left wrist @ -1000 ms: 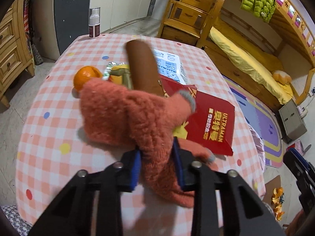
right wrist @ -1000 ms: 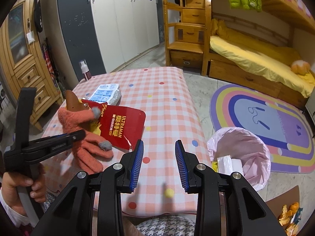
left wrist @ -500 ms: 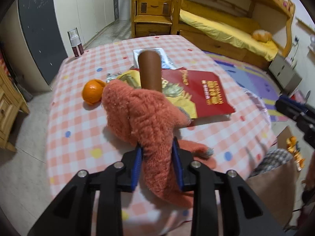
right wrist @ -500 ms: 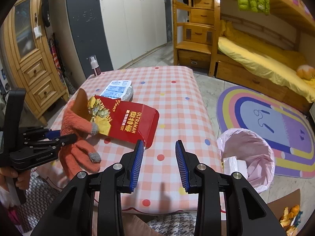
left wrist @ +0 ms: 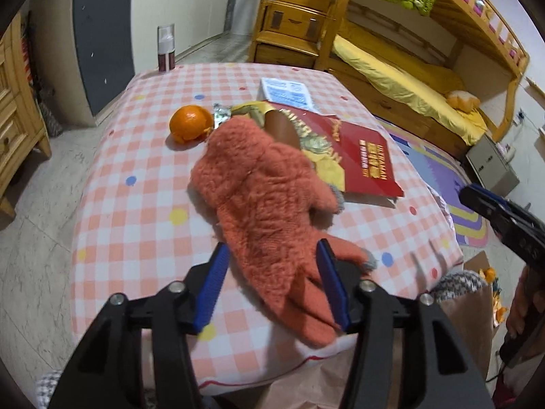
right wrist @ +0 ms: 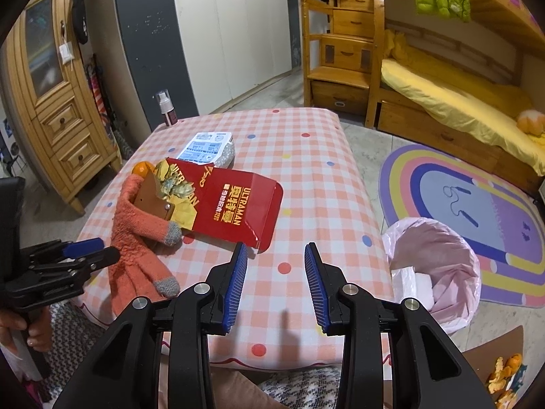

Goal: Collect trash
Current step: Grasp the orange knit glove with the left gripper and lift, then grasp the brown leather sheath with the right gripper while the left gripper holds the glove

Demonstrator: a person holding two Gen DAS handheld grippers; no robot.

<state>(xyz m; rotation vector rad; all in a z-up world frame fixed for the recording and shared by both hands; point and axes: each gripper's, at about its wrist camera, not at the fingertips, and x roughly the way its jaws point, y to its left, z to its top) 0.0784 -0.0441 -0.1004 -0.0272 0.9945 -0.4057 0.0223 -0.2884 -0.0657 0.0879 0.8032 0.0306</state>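
Counter (right wrist: pixel 306 177) with pink checked cloth, polka dots. Pink-lined trash bin (right wrist: pixel 432 266) on floor off counter's right edge, white scraps inside. Red ULTRAMAN packet (right wrist: pixel 235 211) lies mid-counter toward left edge, crumpled gold wrapper (right wrist: pixel 172 182) at its far end. Orange fuzzy glove (left wrist: pixel 269 204) sprawls at near left corner, grey fingertips, brown card piece (right wrist: pixel 153 197) tucked in its cuff, touching packet. Left claw (left wrist: pixel 272 286) jaws opening, glove fingers between the blue pads, pads apart from it now — released. Right claw (right wrist: pixel 274 283) parted, nothing in it, above near edge. White-blue pouch (right wrist: pixel 207 146) further back. Orange (left wrist: pixel 190 124) beside wrapper, toward left edge. Spray bottle (right wrist: pixel 167 109) at far left corner.
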